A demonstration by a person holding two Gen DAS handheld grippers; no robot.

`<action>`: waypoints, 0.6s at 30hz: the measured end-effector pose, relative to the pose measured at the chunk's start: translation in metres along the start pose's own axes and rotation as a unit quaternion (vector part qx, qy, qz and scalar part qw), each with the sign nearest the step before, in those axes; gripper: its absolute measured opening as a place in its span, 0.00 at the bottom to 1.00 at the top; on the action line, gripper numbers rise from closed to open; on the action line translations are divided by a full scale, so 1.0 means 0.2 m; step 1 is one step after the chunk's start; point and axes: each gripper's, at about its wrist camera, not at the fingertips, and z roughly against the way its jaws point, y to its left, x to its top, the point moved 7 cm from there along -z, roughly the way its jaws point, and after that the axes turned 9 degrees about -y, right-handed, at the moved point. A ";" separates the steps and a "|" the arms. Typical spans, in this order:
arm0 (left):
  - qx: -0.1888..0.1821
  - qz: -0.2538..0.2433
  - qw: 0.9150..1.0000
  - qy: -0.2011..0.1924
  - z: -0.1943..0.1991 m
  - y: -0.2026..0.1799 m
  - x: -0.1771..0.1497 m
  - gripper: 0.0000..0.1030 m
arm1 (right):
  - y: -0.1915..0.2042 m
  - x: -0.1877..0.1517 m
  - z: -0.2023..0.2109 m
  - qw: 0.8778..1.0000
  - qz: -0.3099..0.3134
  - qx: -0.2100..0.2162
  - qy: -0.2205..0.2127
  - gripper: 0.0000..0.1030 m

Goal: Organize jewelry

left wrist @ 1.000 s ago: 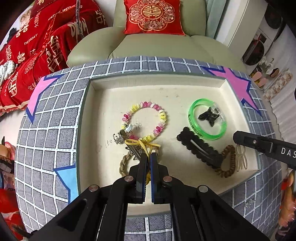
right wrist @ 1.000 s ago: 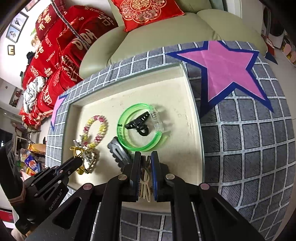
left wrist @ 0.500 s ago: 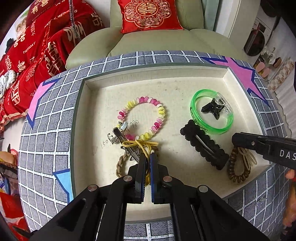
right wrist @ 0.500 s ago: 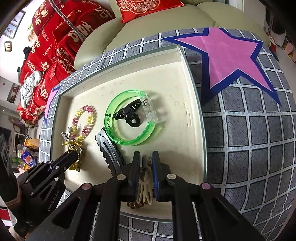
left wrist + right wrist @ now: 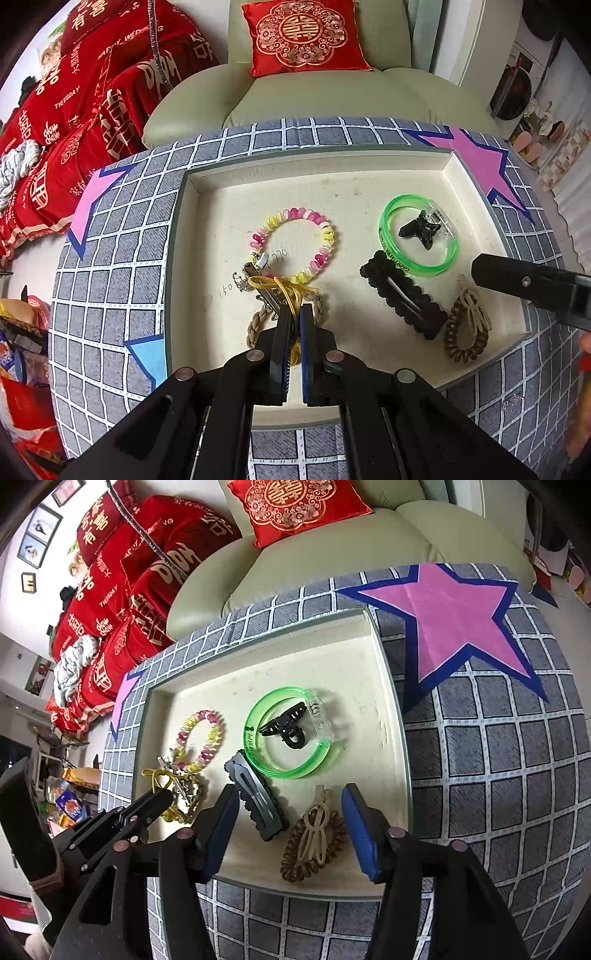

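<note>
A cream tray [image 5: 332, 173] holds the jewelry. My left gripper [image 5: 294, 314] is shut on a yellow elastic band [image 5: 275, 284] that is tied over a metal clip and a braided tan loop [image 5: 255, 325]. A pink and yellow bead bracelet [image 5: 295, 243] lies just beyond. My right gripper [image 5: 290, 797] is open above a cream hair clip [image 5: 314, 830] lying on a brown coil hair tie [image 5: 291, 864]. A black barrette [image 5: 256, 801], a green bangle [image 5: 288, 734] and a small black claw clip [image 5: 284, 727] lie near.
The tray sits in a grey checked cloth [image 5: 498, 775] with pink stars [image 5: 450, 616]. A pale green armchair [image 5: 332, 99] with a red cushion [image 5: 303, 35] stands behind. Red bedding [image 5: 74, 110] is piled at the left.
My right gripper has opened and let go of the cream hair clip, which now rests on the brown coil tie. My left gripper stays shut on the yellow band.
</note>
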 end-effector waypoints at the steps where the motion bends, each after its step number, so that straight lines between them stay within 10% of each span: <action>1: 0.000 0.002 1.000 0.000 0.00 0.00 0.00 0.10 | 0.00 0.00 0.01 1.000 0.000 0.000 -0.002 0.63; 18: -0.008 0.029 1.000 0.001 0.14 0.10 -0.09 0.11 | 0.02 -0.07 0.19 1.000 -0.014 -0.007 -0.021 0.79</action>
